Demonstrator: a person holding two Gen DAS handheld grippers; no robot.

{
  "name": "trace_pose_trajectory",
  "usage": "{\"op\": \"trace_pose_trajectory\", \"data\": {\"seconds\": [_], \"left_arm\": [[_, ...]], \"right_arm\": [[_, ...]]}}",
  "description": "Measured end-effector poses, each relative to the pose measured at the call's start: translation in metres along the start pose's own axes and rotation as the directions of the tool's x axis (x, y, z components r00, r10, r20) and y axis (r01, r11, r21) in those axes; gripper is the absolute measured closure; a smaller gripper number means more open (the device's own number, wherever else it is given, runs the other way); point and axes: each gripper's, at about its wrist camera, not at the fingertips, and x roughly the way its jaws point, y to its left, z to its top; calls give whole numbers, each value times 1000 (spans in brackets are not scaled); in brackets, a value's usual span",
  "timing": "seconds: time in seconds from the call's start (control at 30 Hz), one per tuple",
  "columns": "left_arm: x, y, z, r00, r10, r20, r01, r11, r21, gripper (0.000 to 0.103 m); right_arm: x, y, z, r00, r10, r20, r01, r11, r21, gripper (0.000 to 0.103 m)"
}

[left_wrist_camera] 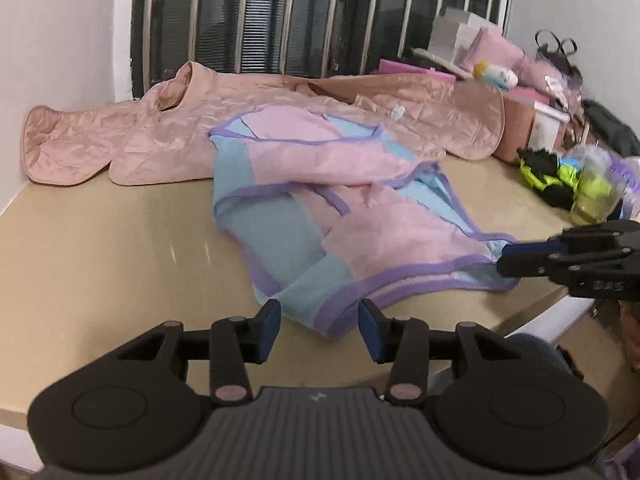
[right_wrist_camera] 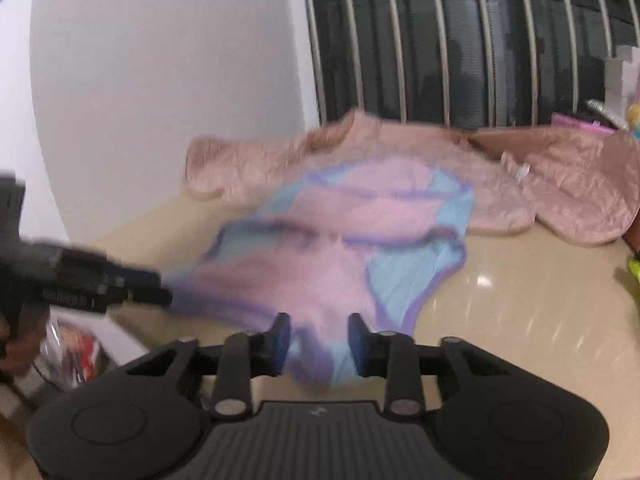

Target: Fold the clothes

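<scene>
Both tongs stand spread over a beige table (left_wrist_camera: 100, 248): the left gripper (left_wrist_camera: 319, 330) has its blue pads parted just short of the purple hem, touching nothing, while the right gripper (right_wrist_camera: 319, 344) is parted with a fold of that hem lying loose between its pads. Whether those pads touch the cloth is lost in blur. Spread across the back of the table, against a white wall and a barred dark window (left_wrist_camera: 304, 16), lies a quilted pink jacket (left_wrist_camera: 132, 140). Partly overlapping its front edge, in the table's middle, lies the pink and blue garment (left_wrist_camera: 340, 200) with purple trim, crumpled and half folded. At the far right a clear bag (left_wrist_camera: 596, 188) holds neon-yellow and black items; behind it, white boxes (left_wrist_camera: 460, 36) and pink packages (left_wrist_camera: 500, 52) are stacked, their contents hidden. Raised lettering on the right gripper's side is too blurred to read. A small white label (left_wrist_camera: 397, 112) on the jacket is likewise illegible.
</scene>
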Motion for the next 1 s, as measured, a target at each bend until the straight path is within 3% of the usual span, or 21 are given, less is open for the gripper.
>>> {"op": "trace_pose_trajectory", "data": {"seconds": [0.03, 0.1, 0.17, 0.27, 0.33, 0.4, 0.43, 0.5, 0.57, 0.67, 0.7, 0.77, 0.87, 0.93, 0.97, 1.0], "left_arm": [[1, -2, 0, 1000, 6, -3, -6, 1000, 10, 65], [5, -4, -2, 999, 22, -28, -22, 1000, 16, 101], [2, -4, -6, 999, 7, -36, -7, 1000, -13, 101], [-5, -9, -8, 995, -81, -57, 81, 997, -1, 99], [-12, -2, -6, 987, -152, -52, 152, 988, 11, 89], [-19, 10, 2, 981, -189, -32, 190, 982, 16, 61], [-23, 17, 8, 981, -192, -15, 192, 981, 19, 60], [-27, 29, 23, 988, -152, 20, 151, 988, 45, 61], [-21, 35, 38, 992, -116, 52, 108, 985, 136, 60], [10, 35, 53, 999, -2, 44, -8, 976, 218, 60], [21, 36, 58, 999, 13, 46, -23, 978, 209, 59], [46, 40, 70, 998, 51, 45, -58, 982, 179, 56], [73, 38, 82, 999, 40, 13, -41, 986, 163, 54], [84, 34, 82, 999, 46, -4, -45, 982, 181, 54], [89, 33, 81, 998, 56, -16, -52, 981, 187, 65], [92, 33, 80, 998, 54, -33, -47, 982, 184, 92]], "right_arm": [[5, -1, -3, 1000, -12, -21, 12, 1000, 14, 94], [7, -6, -7, 999, -23, -29, 24, 999, 44, 95], [5, -12, -7, 999, -27, -45, 30, 997, 67, 98], [-1, -16, -6, 995, -66, -76, 71, 995, 69, 99], [-5, -21, -8, 992, -99, -83, 105, 992, 71, 98], [-10, -24, -9, 989, -121, -83, 127, 989, 75, 97], [-12, -26, -9, 989, -122, -78, 128, 989, 77, 94], [-19, -28, -8, 990, -128, -58, 133, 988, 81, 88], [-27, -23, -4, 994, -106, -13, 106, 991, 77, 88], [-29, 0, 3, 999, 13, 51, -17, 998, 63, 87], [-25, 10, 5, 996, 65, 62, -68, 996, 54, 87], [-11, 34, 7, 989, 140, 53, -141, 990, 18, 73], [15, 71, 8, 988, 148, 31, -146, 987, -66, 67], [27, 87, 9, 990, 140, 24, -137, 985, -106, 67], [32, 92, 9, 990, 137, 23, -133, 984, -120, 68], [37, 95, 9, 991, 130, 20, -126, 984, -128, 70]]}}
